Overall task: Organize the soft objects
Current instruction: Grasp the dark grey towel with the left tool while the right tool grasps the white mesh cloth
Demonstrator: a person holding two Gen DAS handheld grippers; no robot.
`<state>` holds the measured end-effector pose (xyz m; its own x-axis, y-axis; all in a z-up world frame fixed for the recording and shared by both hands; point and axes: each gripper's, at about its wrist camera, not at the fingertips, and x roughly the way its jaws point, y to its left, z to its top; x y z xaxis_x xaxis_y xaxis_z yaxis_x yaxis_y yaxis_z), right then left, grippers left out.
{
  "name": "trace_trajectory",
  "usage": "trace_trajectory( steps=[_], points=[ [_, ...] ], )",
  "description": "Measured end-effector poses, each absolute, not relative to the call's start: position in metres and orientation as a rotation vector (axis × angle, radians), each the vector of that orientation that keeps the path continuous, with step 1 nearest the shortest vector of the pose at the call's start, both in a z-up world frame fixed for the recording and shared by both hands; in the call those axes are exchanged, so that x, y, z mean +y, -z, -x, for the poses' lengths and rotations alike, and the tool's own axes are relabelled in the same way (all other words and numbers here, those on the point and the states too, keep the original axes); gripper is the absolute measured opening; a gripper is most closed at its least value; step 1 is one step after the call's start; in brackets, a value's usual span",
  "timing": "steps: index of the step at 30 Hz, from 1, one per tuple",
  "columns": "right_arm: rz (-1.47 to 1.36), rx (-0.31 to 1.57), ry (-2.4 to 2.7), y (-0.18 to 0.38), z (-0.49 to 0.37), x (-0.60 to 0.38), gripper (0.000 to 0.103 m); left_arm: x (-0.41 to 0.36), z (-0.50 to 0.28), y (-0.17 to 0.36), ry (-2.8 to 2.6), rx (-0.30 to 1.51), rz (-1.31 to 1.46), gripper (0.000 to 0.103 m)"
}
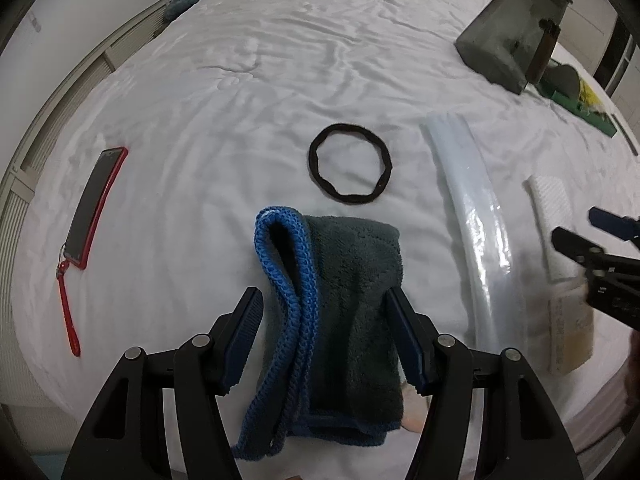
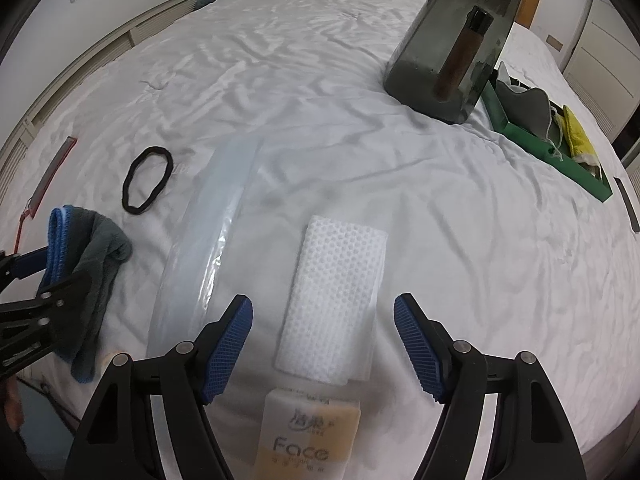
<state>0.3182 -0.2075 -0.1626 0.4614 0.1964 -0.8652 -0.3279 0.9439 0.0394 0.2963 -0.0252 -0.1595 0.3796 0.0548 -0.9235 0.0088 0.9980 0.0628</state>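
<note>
Left claw [image 1: 325,336] spread over dark towel [image 1: 356,292] with blue edge; right claw [image 2: 323,340] spread above white face wipe pack [image 2: 334,300], not touching.

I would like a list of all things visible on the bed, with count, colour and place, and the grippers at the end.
towel: one, dark grey with blue knitted edge, folded, near edge of bed, between the left gripper's fingers
hair band: one, black, ring shape, beyond the towel
plastic bag: one, clear, long, right of the towel
face tissue pack: one, white dotted sheet, label reading "Face", right of the plastic bag
phone: one, red case with red strap, far left
bin: one, dark grey, far right
tray: one, green, holds grey and yellow cloths, beside the bin
bed sheet: one, white, wrinkled
left gripper: black, blue pads, open around the towel
right gripper: black, blue pads, open over the face tissue pack
</note>
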Motion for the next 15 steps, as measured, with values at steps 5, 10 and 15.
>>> trace_trajectory(
  steps=[5, 10, 15],
  points=[
    [0.145, 1.049, -0.328, 0.167, -0.325, -0.205, 0.073, -0.023, -0.296, 0.151, -0.03, 1.167, -0.052, 0.057],
    [0.148, 1.053, -0.332, 0.171, -0.329, -0.205, 0.073, -0.017, -0.299, 0.162, -0.046, 1.199, -0.037, 0.057],
    [0.157, 1.063, -0.332, 0.176, -0.333, -0.204, 0.072, -0.018, -0.305, 0.176, -0.028, 1.232, -0.009, 0.057]
  ],
)
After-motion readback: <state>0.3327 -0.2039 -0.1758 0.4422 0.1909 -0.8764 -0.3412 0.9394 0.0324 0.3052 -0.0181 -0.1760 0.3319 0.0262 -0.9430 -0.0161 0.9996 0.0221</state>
